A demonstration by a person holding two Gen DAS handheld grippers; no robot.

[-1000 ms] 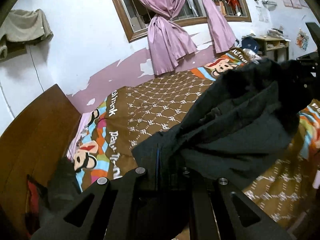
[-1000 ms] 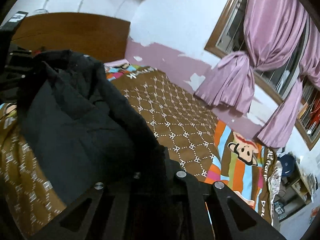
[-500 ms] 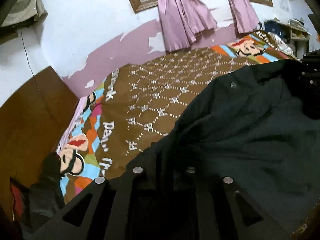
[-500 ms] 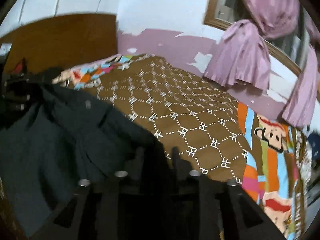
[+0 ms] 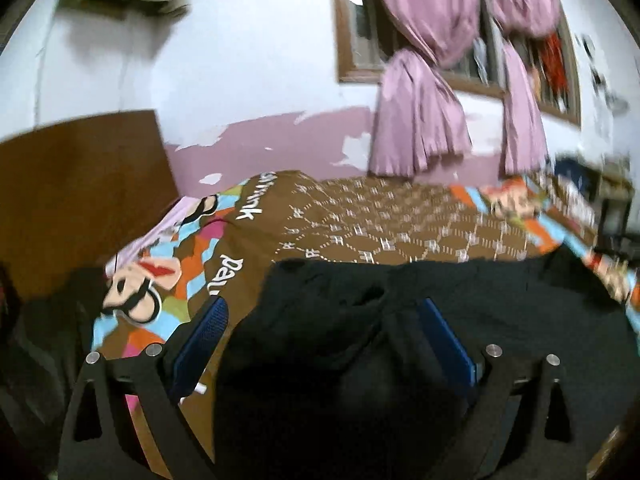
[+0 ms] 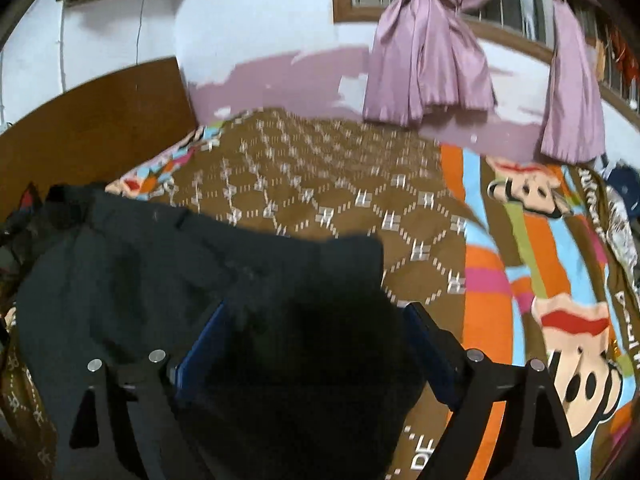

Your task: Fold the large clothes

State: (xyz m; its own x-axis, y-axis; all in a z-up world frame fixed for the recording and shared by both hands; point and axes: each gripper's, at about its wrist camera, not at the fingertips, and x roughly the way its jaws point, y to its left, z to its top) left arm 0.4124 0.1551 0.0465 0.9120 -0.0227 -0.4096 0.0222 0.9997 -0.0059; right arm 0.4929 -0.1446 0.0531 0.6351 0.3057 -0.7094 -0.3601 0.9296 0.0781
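Two grippers over a bed, left gripper [image 5: 324, 340] and right gripper [image 6: 316, 344] with jaws spread wide, just opened, gripping nothing, dark garment [image 6: 160, 272] lying between them on brown patterned blanket [image 6: 340, 184].

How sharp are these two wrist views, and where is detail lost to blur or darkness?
Left wrist view: motion blur smears the pink curtains and the bedspread's right end; the black garment reads as a nearly featureless dark mass. Right wrist view: sharper curtains, blurred bedspread pattern, garment folds faintly visible; fisheye bends both.
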